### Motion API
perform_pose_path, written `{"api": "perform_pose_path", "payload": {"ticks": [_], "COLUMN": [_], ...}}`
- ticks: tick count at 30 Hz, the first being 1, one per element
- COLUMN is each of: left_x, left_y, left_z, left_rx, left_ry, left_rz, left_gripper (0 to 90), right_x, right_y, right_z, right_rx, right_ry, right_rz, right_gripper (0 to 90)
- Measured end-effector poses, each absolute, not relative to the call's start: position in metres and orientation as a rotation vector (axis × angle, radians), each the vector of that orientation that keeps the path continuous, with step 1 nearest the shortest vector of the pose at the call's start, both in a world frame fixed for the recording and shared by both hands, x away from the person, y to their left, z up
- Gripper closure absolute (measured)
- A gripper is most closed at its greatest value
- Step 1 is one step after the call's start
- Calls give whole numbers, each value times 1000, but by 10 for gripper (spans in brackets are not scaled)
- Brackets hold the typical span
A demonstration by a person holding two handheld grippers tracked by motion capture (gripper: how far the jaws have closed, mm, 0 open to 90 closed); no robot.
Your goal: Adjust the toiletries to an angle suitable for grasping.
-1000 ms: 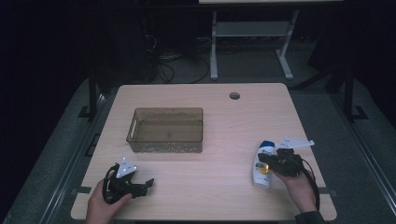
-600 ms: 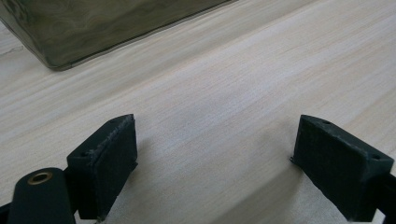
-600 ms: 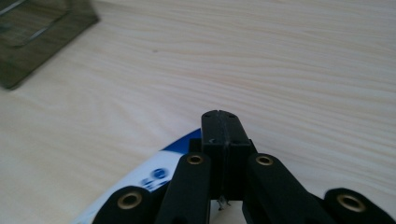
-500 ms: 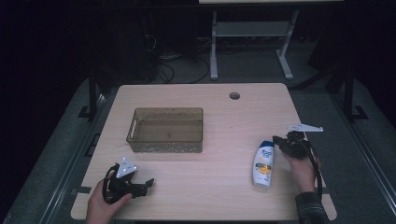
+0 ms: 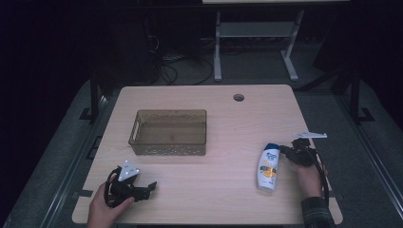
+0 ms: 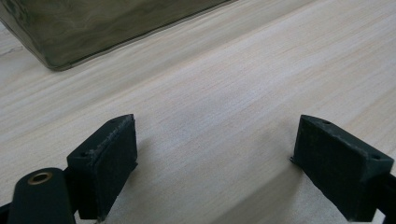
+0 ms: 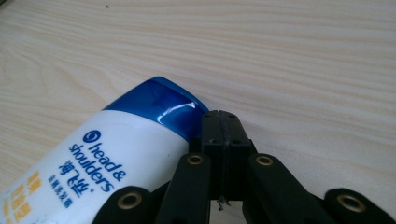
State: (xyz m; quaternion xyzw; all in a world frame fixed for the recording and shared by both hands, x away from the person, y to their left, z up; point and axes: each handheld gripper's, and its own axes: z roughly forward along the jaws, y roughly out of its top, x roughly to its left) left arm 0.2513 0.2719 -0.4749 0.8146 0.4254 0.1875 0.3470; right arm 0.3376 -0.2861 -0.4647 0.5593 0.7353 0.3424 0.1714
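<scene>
The right tool has its jaws pressed together with nothing between them, its tip just beside the blue cap of the shampoo bottle; whether it touches the cap I cannot tell. In the high view the right tool sits at the right edge of the bench, with the bottle lying flat just to its left, cap pointing away from the person.

The bottle looks like smooth, glossy plastic, so it is likely slippery under hard pads and may roll or skid if nudged from one side. It probably has some weight if full, and the walls should give a little under pressure without being fragile. The best hold seems to be across the narrower flanks of the body, near the middle, so it does not tip at either end; the cap is rounded and shiny, a poor place to pinch. The jaws would first have to open wide enough to span it.

It is white with a deep blue cap, blue lettering and an orange patch lower on the label.

Farther off, the left tool rests near the front left of the bench, jaws apart and empty, and a translucent brown basket stands behind it.
</scene>
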Motion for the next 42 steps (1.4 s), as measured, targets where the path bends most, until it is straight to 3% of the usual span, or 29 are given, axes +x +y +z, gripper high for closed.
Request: {"api": "perform_pose_path", "payload": {"ticks": [42], "left_x": [251], "left_y": [272], "left_z": [-475], "left_rx": [2112], "left_ry": [1100], "left_rz": [486], "left_gripper": [124], "right_x": [329], "right_y": [-222], "right_z": [-464], "right_rx": [1323], "right_ry": [2380], "right_rz": [1038], "right_gripper": [895]}}
